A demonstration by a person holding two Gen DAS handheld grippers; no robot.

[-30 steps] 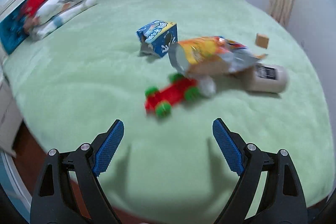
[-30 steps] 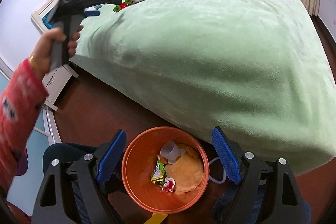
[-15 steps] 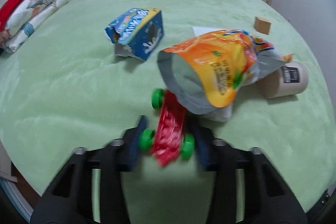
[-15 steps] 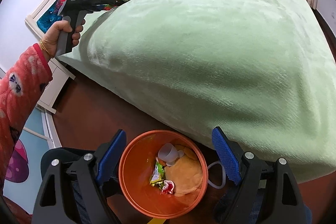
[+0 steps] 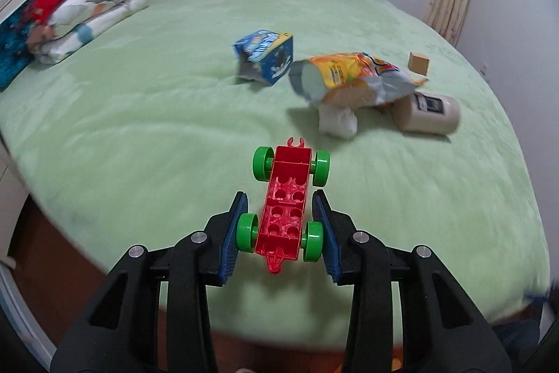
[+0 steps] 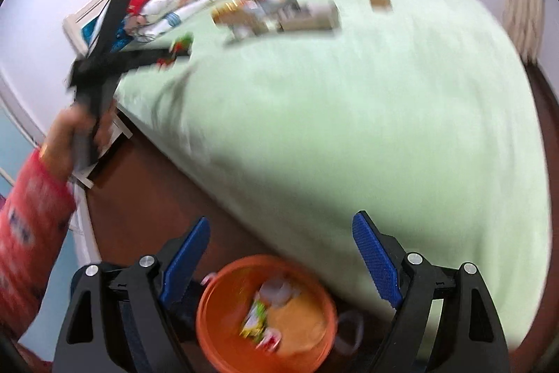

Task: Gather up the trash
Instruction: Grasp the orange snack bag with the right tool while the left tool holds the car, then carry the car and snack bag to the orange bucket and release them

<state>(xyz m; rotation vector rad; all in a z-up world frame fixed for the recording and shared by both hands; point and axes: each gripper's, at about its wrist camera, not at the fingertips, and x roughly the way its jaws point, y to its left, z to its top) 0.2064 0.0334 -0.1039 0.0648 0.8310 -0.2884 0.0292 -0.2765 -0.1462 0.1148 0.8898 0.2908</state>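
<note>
The red toy car (image 5: 283,213) is being gripped by the left tongs (image 5: 279,226); the right tongs (image 6: 281,259) are being held wide apart over the half-filled orange bin (image 6: 209,331); the chip bag (image 5: 349,77), upper right, is being left for later

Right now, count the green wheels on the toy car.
4. Two front wheels sit ahead of the left gripper; two rear wheels are pinched between its fingers. None seem hidden.

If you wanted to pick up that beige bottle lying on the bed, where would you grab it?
Probably across the middle of its round body. The beige bottle lies on its side on the green bed cover, so coming from above with the fingers either side of the barrel suits it. Its left end is tucked under the orange snack bag, so the free right half looks easier.
</note>
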